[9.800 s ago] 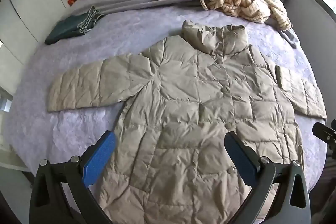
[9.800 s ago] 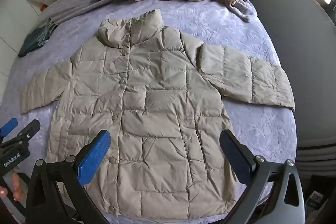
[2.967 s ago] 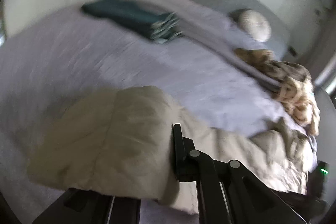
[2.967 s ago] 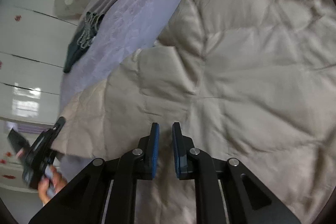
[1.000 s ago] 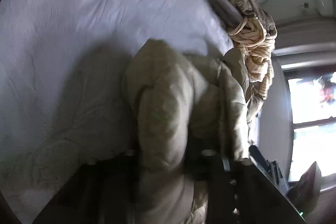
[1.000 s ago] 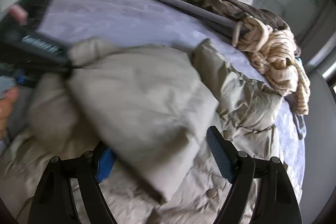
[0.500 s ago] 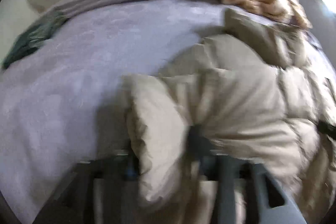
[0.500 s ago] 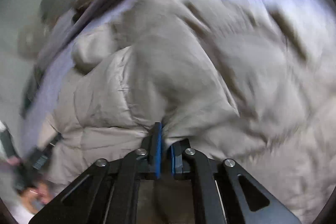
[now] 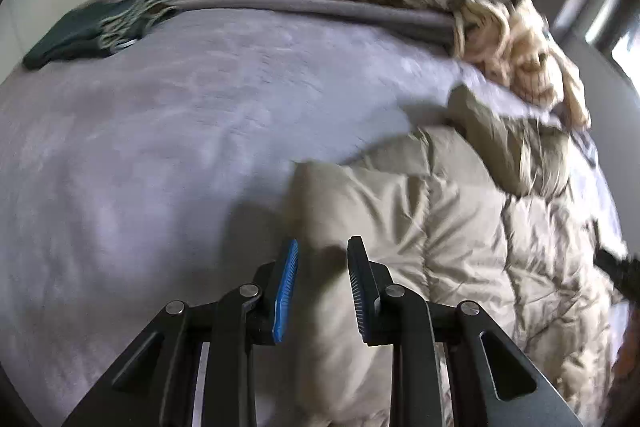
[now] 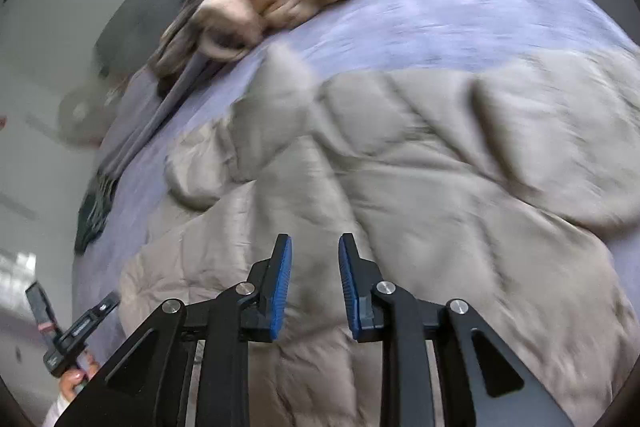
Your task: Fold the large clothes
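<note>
Beige puffer coat (image 9: 460, 247) lies bunched on the lavender bed cover (image 9: 180, 131), sleeve folded over its body; left gripper (image 9: 322, 251) just narrowed, gap empty above the sleeve; right gripper (image 10: 315, 247) just eased apart, narrow, gripping nothing.

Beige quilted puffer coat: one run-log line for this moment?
stage: sleeve folded in | beige quilted puffer coat: on lilac bedspread | left tongs: narrowly open, closing, empty | right tongs: narrowly open, opening, empty

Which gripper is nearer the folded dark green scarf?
Left. The left gripper hovers at the jacket's scarf-side edge; the right gripper hangs over the jacket's middle, farther from the scarf.
</note>
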A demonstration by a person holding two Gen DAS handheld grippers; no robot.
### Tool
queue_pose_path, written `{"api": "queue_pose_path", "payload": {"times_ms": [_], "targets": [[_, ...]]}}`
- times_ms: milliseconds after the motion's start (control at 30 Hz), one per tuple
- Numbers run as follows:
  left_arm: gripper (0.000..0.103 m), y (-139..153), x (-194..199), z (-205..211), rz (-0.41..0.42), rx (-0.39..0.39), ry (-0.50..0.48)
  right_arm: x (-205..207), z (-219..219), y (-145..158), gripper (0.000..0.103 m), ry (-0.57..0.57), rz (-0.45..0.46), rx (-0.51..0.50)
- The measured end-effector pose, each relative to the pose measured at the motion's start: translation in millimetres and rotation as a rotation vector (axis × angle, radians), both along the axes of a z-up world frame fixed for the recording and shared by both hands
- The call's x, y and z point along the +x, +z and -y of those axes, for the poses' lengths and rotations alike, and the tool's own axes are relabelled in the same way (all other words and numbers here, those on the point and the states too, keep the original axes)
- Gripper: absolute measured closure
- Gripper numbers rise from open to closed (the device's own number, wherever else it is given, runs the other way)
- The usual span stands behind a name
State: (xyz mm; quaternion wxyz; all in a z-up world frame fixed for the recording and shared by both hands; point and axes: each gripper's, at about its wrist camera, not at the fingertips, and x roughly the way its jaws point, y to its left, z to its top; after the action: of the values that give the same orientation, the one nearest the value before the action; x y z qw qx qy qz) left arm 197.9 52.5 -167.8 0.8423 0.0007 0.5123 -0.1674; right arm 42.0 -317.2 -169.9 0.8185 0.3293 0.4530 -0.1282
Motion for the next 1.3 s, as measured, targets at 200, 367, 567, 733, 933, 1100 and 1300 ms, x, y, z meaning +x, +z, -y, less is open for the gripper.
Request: {"api": "queue_pose_path", "payload": {"times_ms": [200, 367, 567, 733, 933, 1100, 1300], "targets": [[0.074, -46, 7, 20, -0.035, 0.069, 0.03, -3, -2, -49, 0.089, -0.001, -0.13, 0.036], [0.071, -44, 4, 28, -0.025, 0.106, 0.01, -21, 5, -51, 0.093, 0.043, -0.108, 0.012], [0.071, -16, -3, 25, -0.024, 0.157, 0.023, -47, 28, -28, 0.087, 0.004, -0.126, -0.005], [0.071, 8, -35, 44, -0.026, 0.154, -0.032, -75, 38, -16, 0.079, -0.002, -0.128, 0.04], [0.071, 14, -78, 83, -0.085, 0.12, -0.073, -99, 40, -16, 0.069, -0.03, -0.125, 0.103], [0.071, 11, -110, 120, -0.131, 0.107, -0.101, -100, 42, -12, 0.055, -0.035, -0.123, 0.132], [0.001, 19, -137, 157, -0.096, 0.108, -0.143, -124, 65, -8, 0.048, -0.061, -0.132, 0.148]]}}
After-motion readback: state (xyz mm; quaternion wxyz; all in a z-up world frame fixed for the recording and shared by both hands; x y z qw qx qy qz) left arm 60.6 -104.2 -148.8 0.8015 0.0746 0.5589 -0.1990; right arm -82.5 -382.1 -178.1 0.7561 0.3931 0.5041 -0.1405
